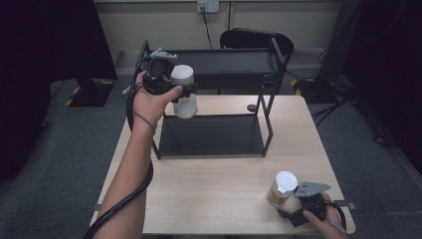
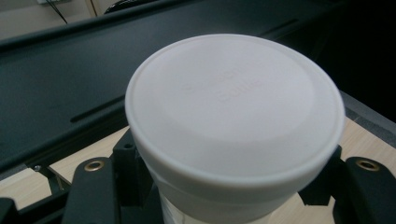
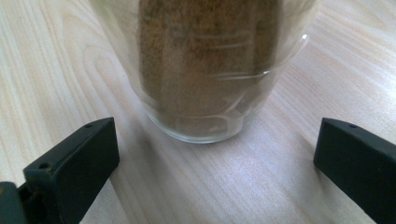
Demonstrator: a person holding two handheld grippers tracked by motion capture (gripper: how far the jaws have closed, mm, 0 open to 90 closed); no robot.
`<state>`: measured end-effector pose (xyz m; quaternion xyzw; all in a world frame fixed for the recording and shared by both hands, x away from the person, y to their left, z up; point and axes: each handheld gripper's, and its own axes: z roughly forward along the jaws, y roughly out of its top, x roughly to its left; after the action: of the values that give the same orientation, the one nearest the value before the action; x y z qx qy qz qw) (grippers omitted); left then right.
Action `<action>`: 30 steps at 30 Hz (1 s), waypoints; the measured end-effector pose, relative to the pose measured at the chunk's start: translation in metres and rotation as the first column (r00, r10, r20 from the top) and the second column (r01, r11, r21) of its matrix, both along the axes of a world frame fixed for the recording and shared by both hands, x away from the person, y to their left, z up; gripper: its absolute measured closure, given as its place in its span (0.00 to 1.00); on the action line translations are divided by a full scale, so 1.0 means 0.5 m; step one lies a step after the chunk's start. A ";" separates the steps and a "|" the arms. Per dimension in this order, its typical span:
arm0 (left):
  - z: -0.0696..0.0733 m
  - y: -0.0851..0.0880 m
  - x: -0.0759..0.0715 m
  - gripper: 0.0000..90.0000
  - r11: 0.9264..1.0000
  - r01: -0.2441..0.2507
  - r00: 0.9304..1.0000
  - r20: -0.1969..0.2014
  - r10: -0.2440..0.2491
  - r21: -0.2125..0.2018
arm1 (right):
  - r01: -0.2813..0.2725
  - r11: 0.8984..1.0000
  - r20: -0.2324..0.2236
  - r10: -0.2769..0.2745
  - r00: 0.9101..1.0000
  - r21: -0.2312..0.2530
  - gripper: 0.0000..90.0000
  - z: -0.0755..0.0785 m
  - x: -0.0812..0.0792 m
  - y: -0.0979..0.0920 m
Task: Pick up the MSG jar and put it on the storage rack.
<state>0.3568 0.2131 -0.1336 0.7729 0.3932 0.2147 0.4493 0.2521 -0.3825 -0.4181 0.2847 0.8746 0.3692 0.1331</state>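
My left gripper (image 1: 185, 92) is shut on a white-lidded jar (image 1: 184, 92), held in the air at the left end of a black two-tier rack (image 1: 266, 124), between its two shelves. In the left gripper view the jar's white lid (image 2: 233, 109) looms large, with my jaws pressed against the jar's sides below it. A second jar (image 1: 282, 188), clear with brown contents and a white lid, stands on the wooden table (image 1: 209, 194) near the front right. My right gripper (image 1: 294, 203) is open just behind that jar. The brown-filled jar (image 3: 205, 70) stands just ahead of the wide-apart jaws.
The rack's upper shelf (image 1: 224, 62) and lower shelf (image 1: 211, 135) are both bare. A black chair (image 1: 256, 39) stands behind the rack, against the wall. A small dark round object (image 1: 252, 107) lies on the table by the rack's right legs. Dark equipment flanks the table.
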 end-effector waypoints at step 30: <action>0.120 0.002 0.014 0.39 1.000 0.008 1.000 0.015 -0.008 -0.022 | -0.007 1.000 0.000 0.007 1.000 0.000 0.00 0.000 0.002 -0.002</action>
<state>0.3638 0.2144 -0.0737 0.7679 0.3890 0.2144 0.4616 0.2532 -0.3836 -0.4181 0.2816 0.8755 0.3698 0.1319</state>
